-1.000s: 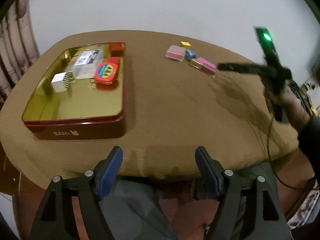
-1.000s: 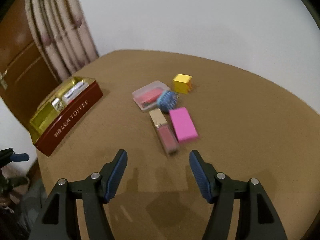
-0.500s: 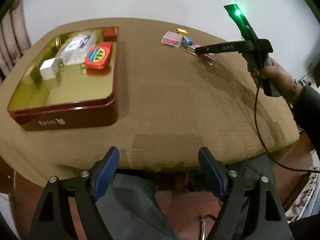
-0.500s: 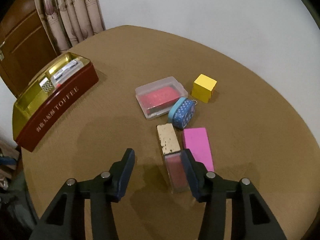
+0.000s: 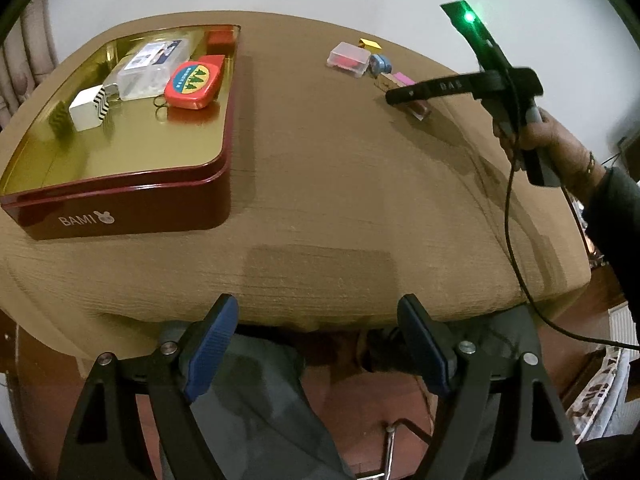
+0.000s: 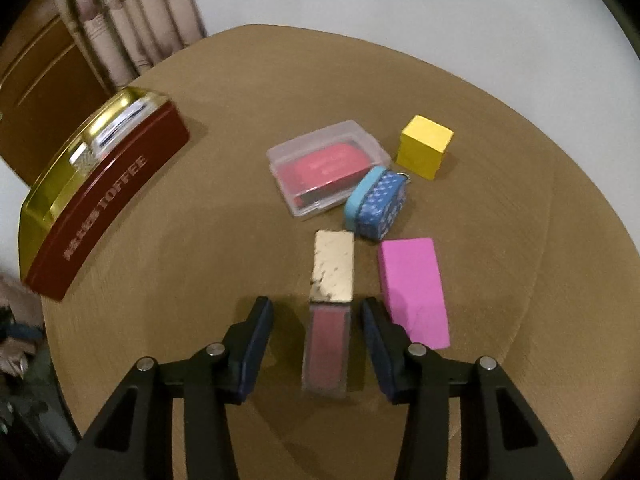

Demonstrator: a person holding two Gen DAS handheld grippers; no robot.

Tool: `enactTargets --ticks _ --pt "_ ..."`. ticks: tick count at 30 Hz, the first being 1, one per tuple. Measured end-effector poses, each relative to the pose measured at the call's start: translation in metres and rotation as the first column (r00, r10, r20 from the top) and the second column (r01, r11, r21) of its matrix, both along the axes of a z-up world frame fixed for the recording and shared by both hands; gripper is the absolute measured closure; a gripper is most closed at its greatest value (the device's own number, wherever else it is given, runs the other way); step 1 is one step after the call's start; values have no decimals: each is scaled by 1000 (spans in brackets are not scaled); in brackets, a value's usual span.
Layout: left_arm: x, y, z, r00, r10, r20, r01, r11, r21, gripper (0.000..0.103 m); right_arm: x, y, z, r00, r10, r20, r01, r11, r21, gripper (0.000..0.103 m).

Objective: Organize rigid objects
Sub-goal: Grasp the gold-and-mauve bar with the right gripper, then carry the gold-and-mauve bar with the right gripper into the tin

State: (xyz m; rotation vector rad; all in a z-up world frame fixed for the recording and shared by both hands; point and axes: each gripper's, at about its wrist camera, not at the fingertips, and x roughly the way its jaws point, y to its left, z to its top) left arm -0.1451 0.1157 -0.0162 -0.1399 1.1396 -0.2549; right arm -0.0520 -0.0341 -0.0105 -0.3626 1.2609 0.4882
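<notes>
A pink tube with a gold cap (image 6: 329, 320) lies on the brown table. My right gripper (image 6: 317, 308) points down over it and straddles its pink end. The jaws are closing, and a gap still shows on each side of the tube. Just right of it lies a pink block (image 6: 412, 288). Behind are a blue dotted pouch (image 6: 376, 200), a clear box with a red item (image 6: 324, 168) and a yellow cube (image 6: 424, 146). My left gripper (image 5: 318, 304) hangs open over the table's near edge with nothing in it.
A red tin with a gold inside (image 5: 120, 196) stands at the left. It holds a red oval case (image 5: 194, 82), a clear box (image 5: 152, 64) and a white zigzag box (image 5: 90, 108). A hand (image 5: 552, 140) and a cable are at the right.
My right gripper has come down and forward over the tube, and its jaws have narrowed around it. The left gripper has stayed near the table's edge and tilted a little.
</notes>
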Motion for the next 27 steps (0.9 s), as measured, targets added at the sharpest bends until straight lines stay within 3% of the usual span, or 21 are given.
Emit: enactTargets --ticks 2,4,10,15,21,24,27 --pt "-2 0 1 1000 -2 6 2 1000 0 25 2 -3 2 1000 -21 -14 21 1000 -12 61" --pt "-2 1 1 1000 0 10 -1 1000 6 25 0 -4 3 999 -53 4 53 997 -60 83" --pt "-6 9 5 1000 22 -19 -23 999 -29 25 -14 -7 8 996 -93 10 93 993 -71 83" --pt "-24 26 24 996 85 41 -84 996 -6 25 -42 15 36 997 -81 4 81 996 42 83" --pt "-50 50 38 980 164 113 -171 983 63 15 -60 91 86 1000 6 -30 2 967 253 83" --pt "-57 62 38 977 190 101 -195 980 46 15 -69 146 85 995 62 -74 -36 949 313 83" --pt "-61 73 39 973 205 102 -208 978 16 15 -73 193 67 990 89 -113 -51 953 299 83"
